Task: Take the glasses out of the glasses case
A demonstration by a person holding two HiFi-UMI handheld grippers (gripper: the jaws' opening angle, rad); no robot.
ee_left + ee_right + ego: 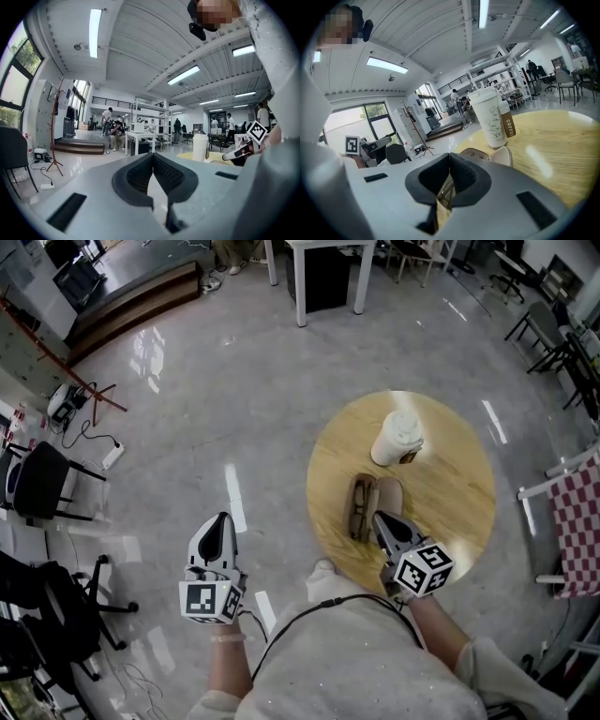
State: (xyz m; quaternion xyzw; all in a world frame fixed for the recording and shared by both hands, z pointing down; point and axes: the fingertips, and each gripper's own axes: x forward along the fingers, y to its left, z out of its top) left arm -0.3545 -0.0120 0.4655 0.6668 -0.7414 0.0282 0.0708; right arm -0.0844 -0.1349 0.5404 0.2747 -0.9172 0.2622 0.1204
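Note:
A beige glasses case (389,495) lies open on the round wooden table (450,493), with dark-framed glasses (361,507) in its left half. My right gripper (378,517) is shut, its tip just over the case's near end, right beside the glasses. In the right gripper view the shut jaws (450,155) sit low over the case (502,156), and part of the glasses (443,190) shows behind the gap under the tips. My left gripper (221,518) is shut and empty, held over the floor left of the table (151,155).
A white paper coffee cup (397,437) (490,119) stands on the table just beyond the case. A checked chair (574,521) is at the right, a black chair (42,479) at the left and a white table (323,268) at the far side of the room.

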